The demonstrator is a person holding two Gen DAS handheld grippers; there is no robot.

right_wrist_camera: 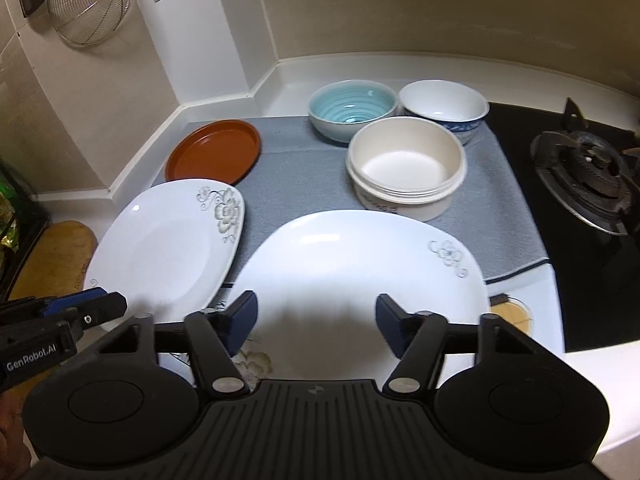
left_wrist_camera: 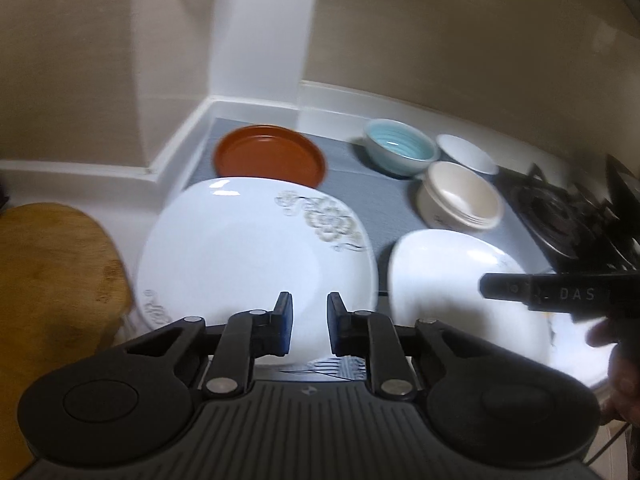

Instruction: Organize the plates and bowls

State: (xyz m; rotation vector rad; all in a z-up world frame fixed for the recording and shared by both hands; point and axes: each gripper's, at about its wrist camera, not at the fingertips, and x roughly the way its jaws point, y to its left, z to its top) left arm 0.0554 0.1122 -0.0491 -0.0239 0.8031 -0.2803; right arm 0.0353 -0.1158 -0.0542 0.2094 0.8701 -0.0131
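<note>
Two white square plates with grey flower prints lie side by side at the counter's front. My left gripper [left_wrist_camera: 310, 314] hovers over the near rim of the left plate [left_wrist_camera: 240, 256] [right_wrist_camera: 160, 252], its pads a narrow gap apart with nothing pinched. My right gripper [right_wrist_camera: 316, 316] stands open, wide, above the near part of the right plate [right_wrist_camera: 352, 264] [left_wrist_camera: 452, 280]. Behind them on a grey mat [right_wrist_camera: 296, 168] sit a brown round plate [right_wrist_camera: 214, 152], a teal bowl [right_wrist_camera: 352, 110], a white bowl with blue pattern [right_wrist_camera: 444, 108] and a stack of cream bowls [right_wrist_camera: 404, 168].
A gas stove [right_wrist_camera: 592, 172] lies at the right of the mat. A wooden board [left_wrist_camera: 52, 272] sits at the left by the counter's edge. A wire strainer [right_wrist_camera: 90, 0] hangs on the wall. White upstands close the counter at the back and left.
</note>
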